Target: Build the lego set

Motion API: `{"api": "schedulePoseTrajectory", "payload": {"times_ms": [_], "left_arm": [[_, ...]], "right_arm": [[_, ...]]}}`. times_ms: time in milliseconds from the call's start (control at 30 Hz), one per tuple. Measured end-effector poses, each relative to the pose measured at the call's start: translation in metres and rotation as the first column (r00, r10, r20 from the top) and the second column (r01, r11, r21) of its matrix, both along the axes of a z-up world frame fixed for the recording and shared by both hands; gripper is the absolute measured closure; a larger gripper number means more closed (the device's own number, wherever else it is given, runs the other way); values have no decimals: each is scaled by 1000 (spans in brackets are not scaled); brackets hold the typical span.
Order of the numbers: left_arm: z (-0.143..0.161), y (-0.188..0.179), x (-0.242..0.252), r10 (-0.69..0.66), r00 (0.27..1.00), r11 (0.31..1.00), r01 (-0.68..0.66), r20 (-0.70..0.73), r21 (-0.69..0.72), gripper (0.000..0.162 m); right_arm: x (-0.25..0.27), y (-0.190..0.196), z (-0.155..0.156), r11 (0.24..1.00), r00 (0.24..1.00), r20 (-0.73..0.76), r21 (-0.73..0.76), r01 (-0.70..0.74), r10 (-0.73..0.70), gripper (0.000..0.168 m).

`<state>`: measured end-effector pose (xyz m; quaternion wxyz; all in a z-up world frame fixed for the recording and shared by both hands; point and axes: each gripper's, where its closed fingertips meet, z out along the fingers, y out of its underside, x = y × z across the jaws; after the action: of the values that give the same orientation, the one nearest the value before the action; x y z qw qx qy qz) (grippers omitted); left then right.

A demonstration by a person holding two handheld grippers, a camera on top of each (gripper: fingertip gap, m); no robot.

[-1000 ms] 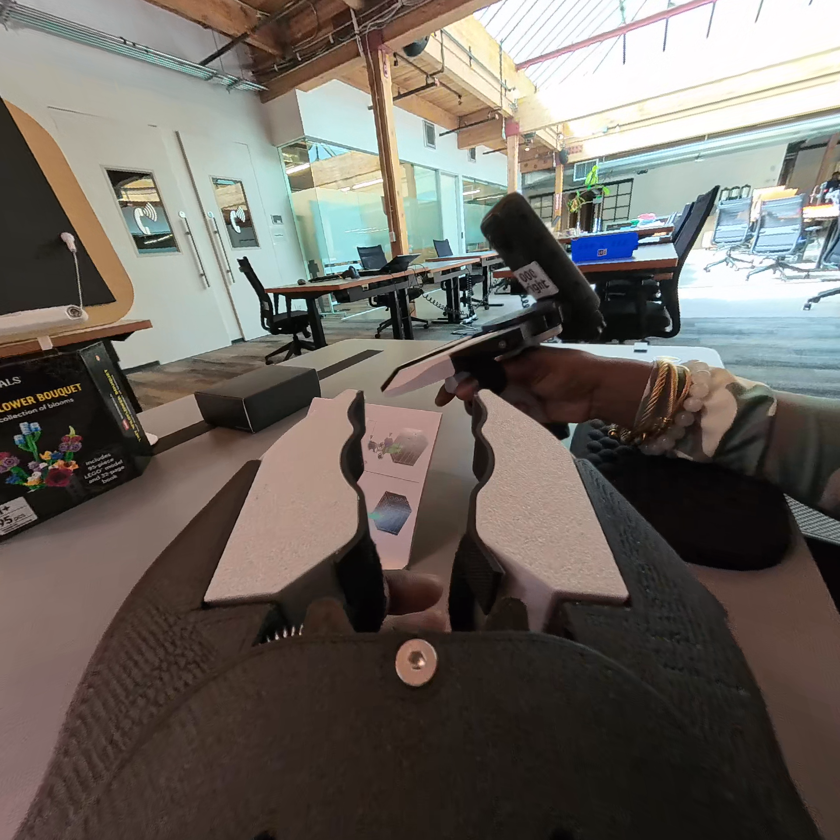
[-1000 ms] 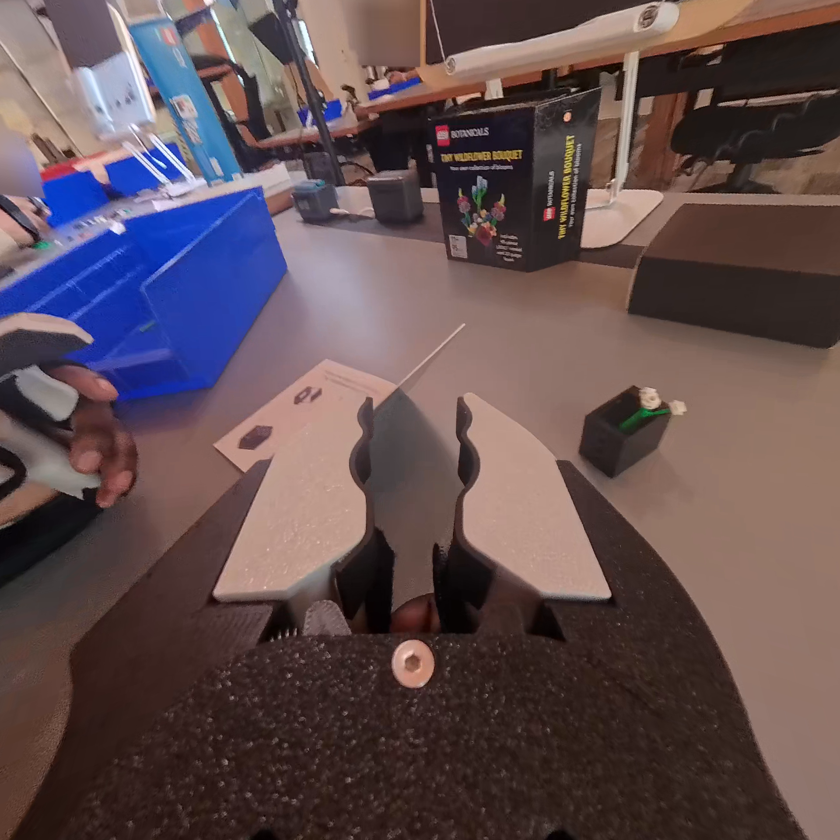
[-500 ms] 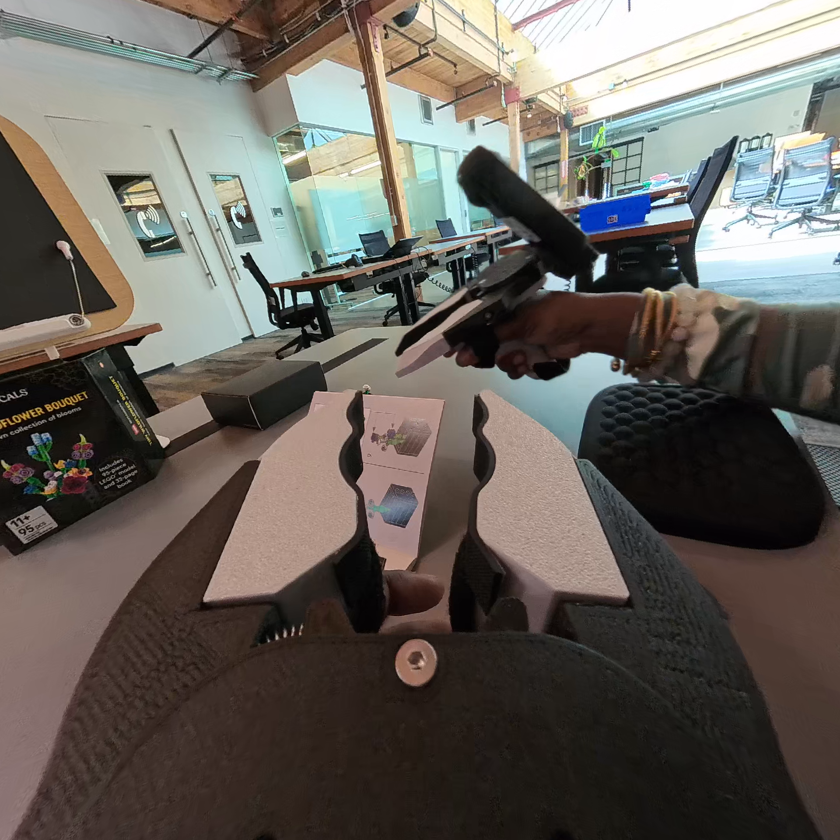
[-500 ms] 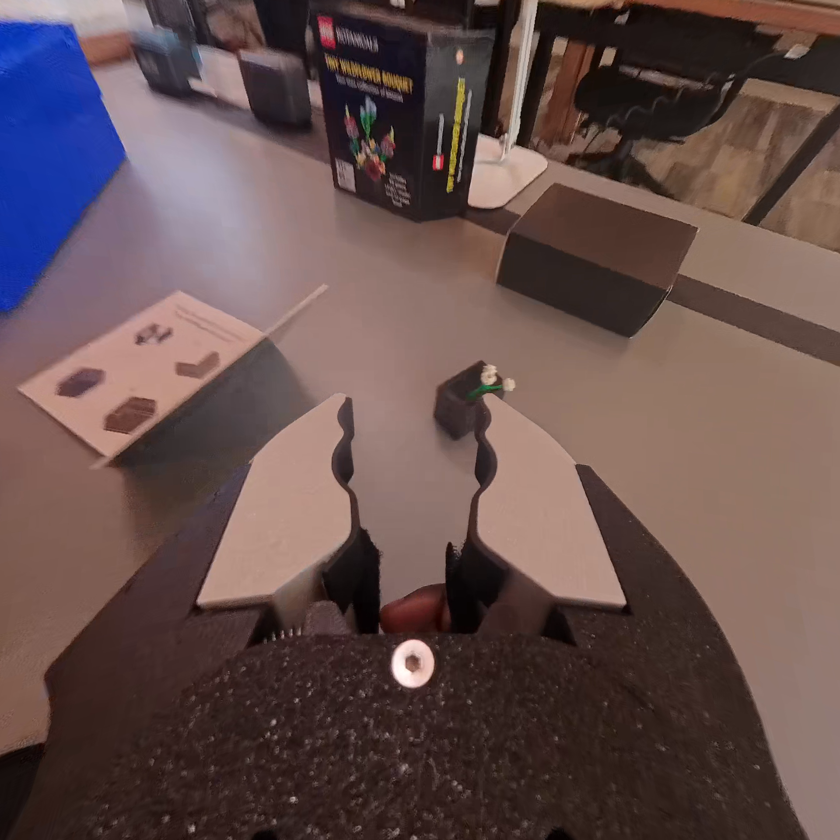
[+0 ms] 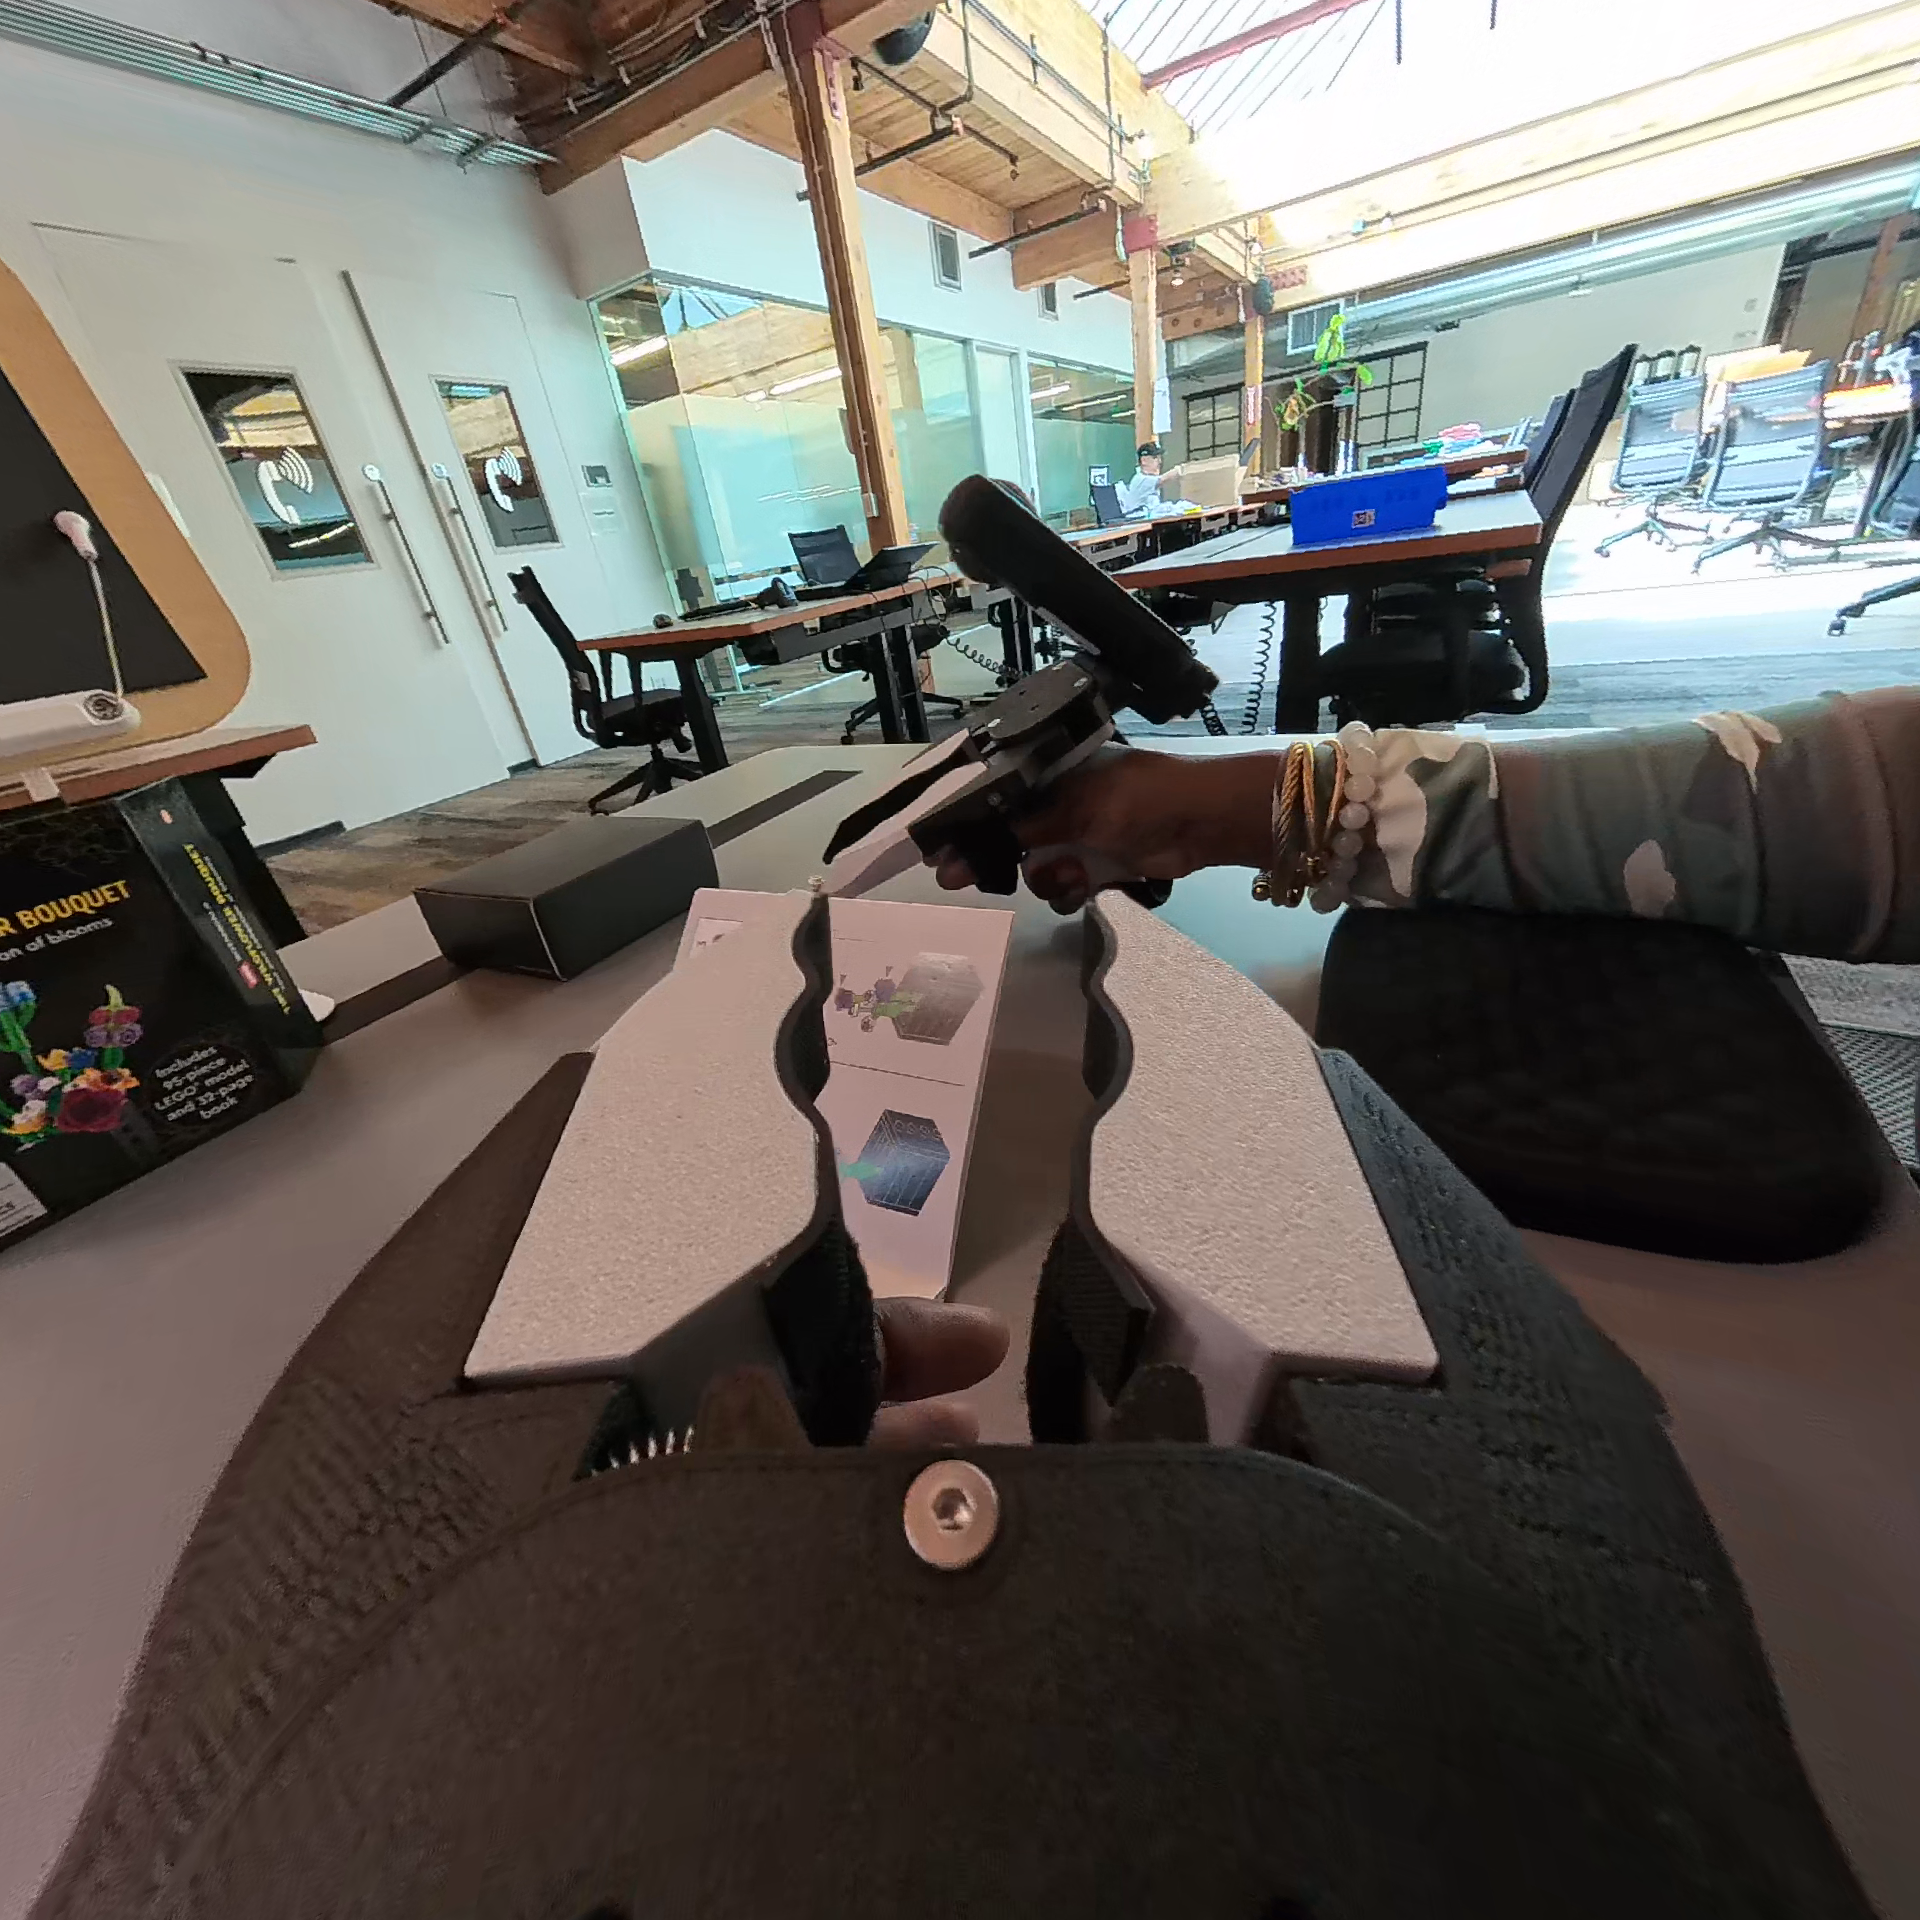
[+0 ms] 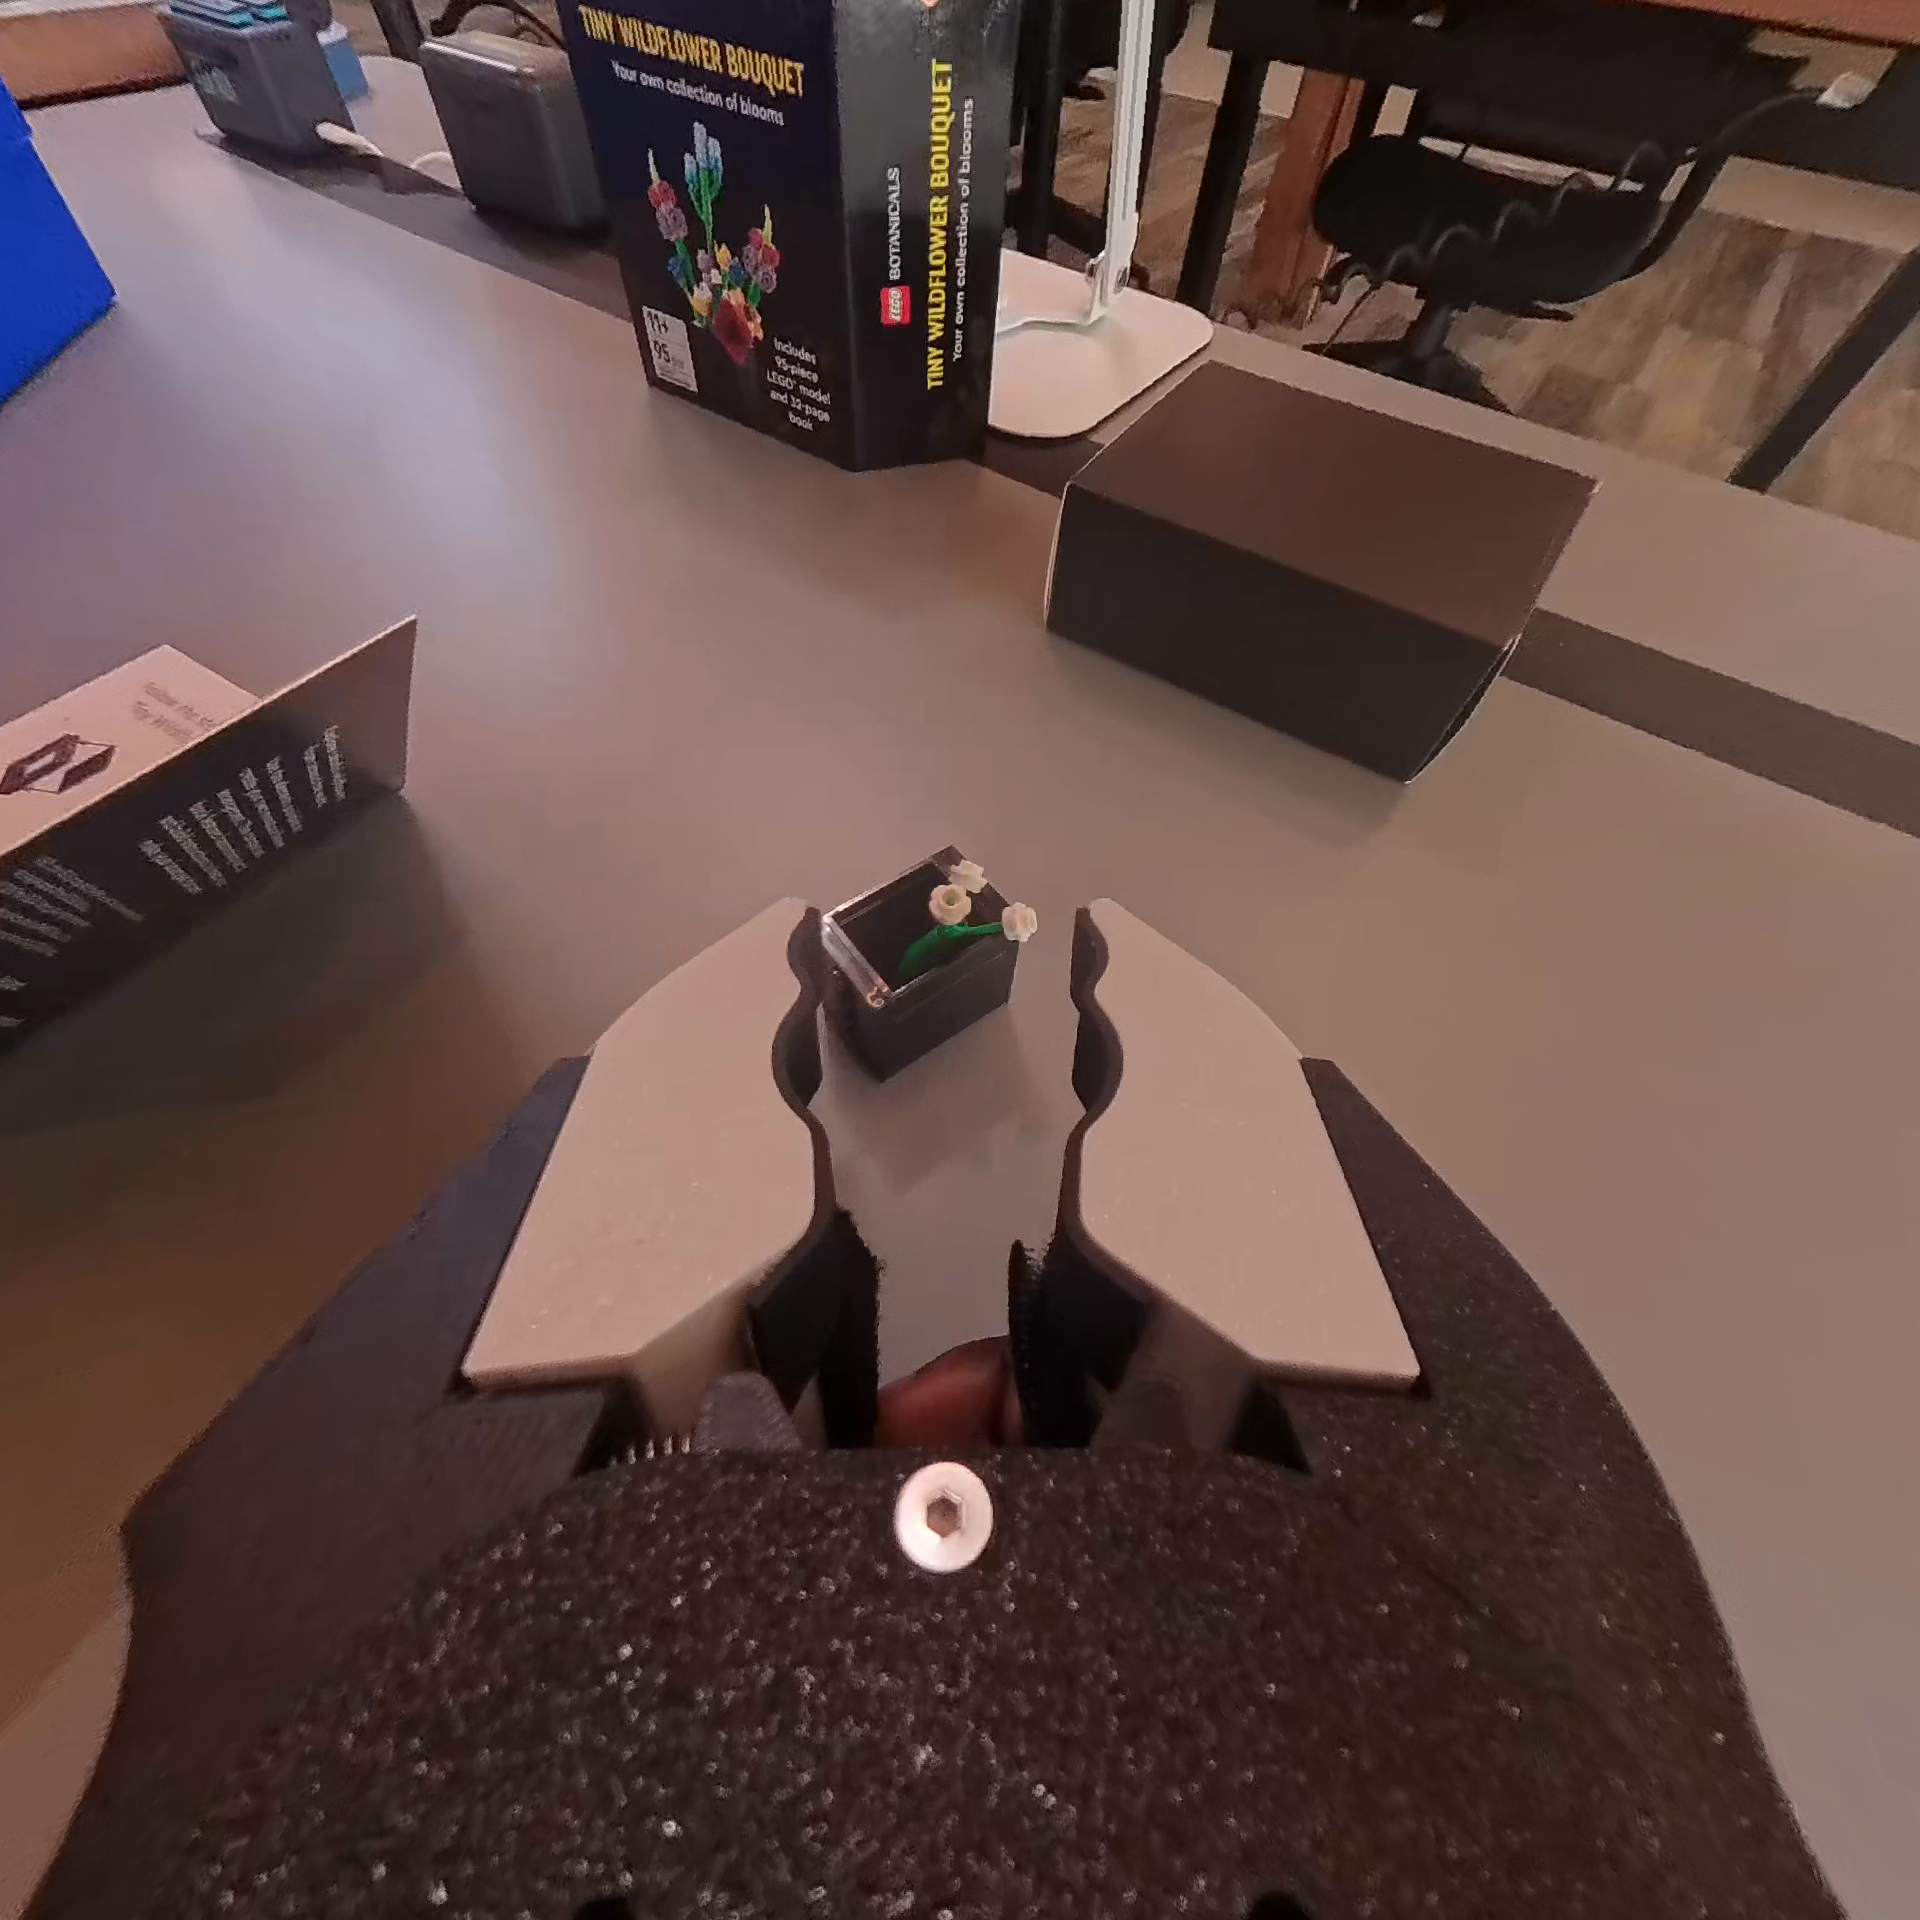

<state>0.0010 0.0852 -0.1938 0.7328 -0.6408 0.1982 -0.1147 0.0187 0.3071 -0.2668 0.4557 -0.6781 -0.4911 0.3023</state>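
Right wrist view: right tool (image 6: 940,914) gapes empty around one black pot (image 6: 925,987) with three white flowers (image 6: 948,902).

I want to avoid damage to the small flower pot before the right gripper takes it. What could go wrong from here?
1. The right gripper is open around the small black pot; its left finger is much nearer, so closing may push the pot sideways.
2. The white flowers stick out above the pot's rim, toward the right finger; a high grip could knock them loose.
3. The pot looks light; squeezing a corner might tip it.

Open-plan office: rows of desks (image 5: 1320,545), swivel chairs (image 5: 613,686), glass-walled rooms (image 5: 758,436).
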Motion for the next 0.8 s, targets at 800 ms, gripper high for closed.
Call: {"api": "schedulePoseTrajectory", "payload": {"times_ms": [800], "left_arm": [[-4,-1,4,-20,1000,1000,19,-22,-25,115]], "right_arm": [[-12,-22,3,975,990,68,175,-134,124,141]]}}
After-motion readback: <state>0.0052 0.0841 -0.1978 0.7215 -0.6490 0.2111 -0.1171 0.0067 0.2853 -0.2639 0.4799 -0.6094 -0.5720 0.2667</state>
